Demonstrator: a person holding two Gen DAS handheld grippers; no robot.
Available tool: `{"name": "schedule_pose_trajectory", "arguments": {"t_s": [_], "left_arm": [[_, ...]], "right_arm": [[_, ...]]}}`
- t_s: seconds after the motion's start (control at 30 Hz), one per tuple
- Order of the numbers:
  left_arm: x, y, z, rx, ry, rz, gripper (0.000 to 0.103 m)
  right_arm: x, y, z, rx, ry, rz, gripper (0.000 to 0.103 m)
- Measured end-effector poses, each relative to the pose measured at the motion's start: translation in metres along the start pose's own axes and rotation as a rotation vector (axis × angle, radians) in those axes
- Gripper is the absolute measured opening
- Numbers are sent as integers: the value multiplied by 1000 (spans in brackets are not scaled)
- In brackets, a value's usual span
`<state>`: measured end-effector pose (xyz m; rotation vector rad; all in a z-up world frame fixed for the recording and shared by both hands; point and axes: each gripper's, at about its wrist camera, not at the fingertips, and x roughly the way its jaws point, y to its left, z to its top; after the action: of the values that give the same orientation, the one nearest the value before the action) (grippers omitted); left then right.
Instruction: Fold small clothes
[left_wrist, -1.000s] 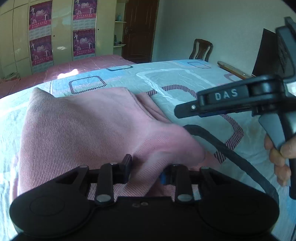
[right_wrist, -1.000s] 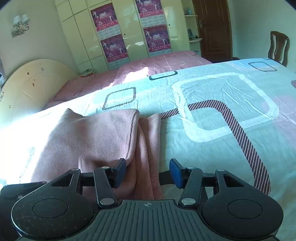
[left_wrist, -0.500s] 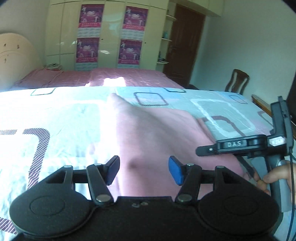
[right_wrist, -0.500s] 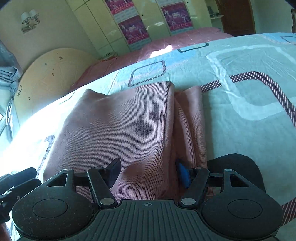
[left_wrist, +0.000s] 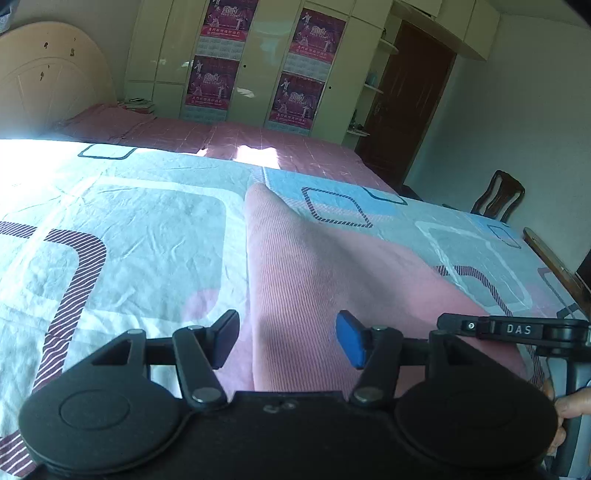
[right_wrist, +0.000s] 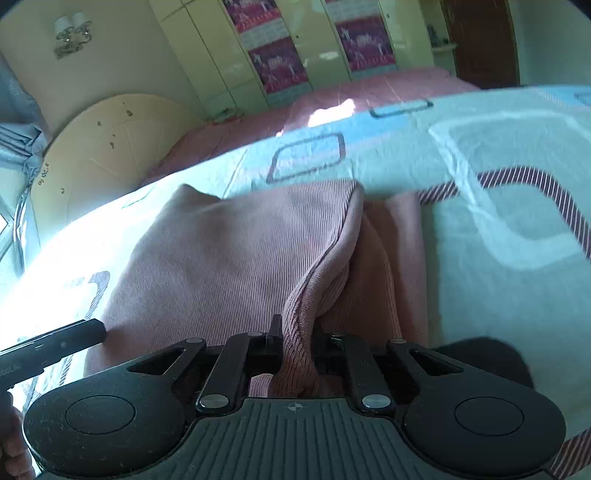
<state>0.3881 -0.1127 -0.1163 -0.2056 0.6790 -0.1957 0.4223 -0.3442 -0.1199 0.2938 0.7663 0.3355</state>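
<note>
Left wrist view: the left gripper (left_wrist: 286, 341) is held low over the bed (left_wrist: 122, 236) with its fingers spread apart and nothing between them. One pad (left_wrist: 349, 343) is blue, the other finger (left_wrist: 225, 338) looks black. Under the gap lies the pink garment (left_wrist: 332, 280), a ribbed knit, spread on the patterned sheet. Its left edge runs almost straight away from the gripper toward a rounded corner farther up the bed; the cloth widens toward the bed's right edge. At the right of this view the right gripper (left_wrist: 517, 328), marked DAS, reaches in from the side over the garment's near right part, with the person's fingers (left_wrist: 570, 408) on its handle.

Right wrist view: the right gripper (right_wrist: 295, 336) is closed tight on a bunched fold of the garment (right_wrist: 229, 258). The pinched fold rises from the cloth in a ridge that runs up to the garment's far right corner. To the right of that ridge a lower layer of the same pink cloth lies flat on the sheet. The left gripper's tip (right_wrist: 51, 345) shows at the left edge, just over the garment's near left corner.

Beyond the bed stand a wardrobe (left_wrist: 258, 62) with posters, a brown door (left_wrist: 410, 99) and a chair (left_wrist: 498, 199).
</note>
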Motion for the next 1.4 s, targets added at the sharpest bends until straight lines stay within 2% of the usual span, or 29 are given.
{"name": "schedule_pose_trajectory", "arguments": {"t_s": [0.07,0.17,0.23,0.3,0.43,0.5,0.57,0.67,0.77,0.83,0.87,0.93,1.03,1.17,1.27,1.4], "left_arm": [[4,-4,3,1,-5,-14,57],[9,-12,2,17,-1,-32,57],[19,-16,-3,24,33,-37,57],[30,-17,-10,28,74,-19,58],[36,-10,-13,6,87,0,59],[35,-7,-12,6,86,0,57],[33,-3,-13,2,79,4,54],[32,4,-15,-41,88,-4,55],[31,1,-15,-13,79,6,54],[32,2,-17,-8,77,4,55],[32,2,-17,-12,80,1,55],[32,2,-15,-9,88,2,55],[30,-2,-7,-10,101,-4,55],[27,-5,13,-31,76,-16,53],[38,-10,26,-25,73,-17,53],[60,-9,40,-50,67,13,51]], "right_arm": [[-15,1,5,-40,-23,-6,11],[-29,-8,-2,-30,-33,-53,11],[-20,-20,-12,-13,7,-101,11],[-5,-31,-19,42,43,-78,11],[-13,-33,-10,90,18,-42,14],[-26,-35,-11,105,-1,-41,35],[-36,-38,-14,142,6,-35,42],[-49,-39,-26,166,21,-38,42],[-60,-44,-41,191,31,-38,41],[-64,-46,-51,174,30,-79,35],[-60,-51,-57,181,64,-93,26],[-62,-62,-67,249,77,-63,25],[-72,-56,-60,192,82,-58,25],[-84,-56,-34,183,-14,-68,26],[-71,-44,-9,98,-49,-103,26],[-44,-27,10,39,-66,-103,26]]}}
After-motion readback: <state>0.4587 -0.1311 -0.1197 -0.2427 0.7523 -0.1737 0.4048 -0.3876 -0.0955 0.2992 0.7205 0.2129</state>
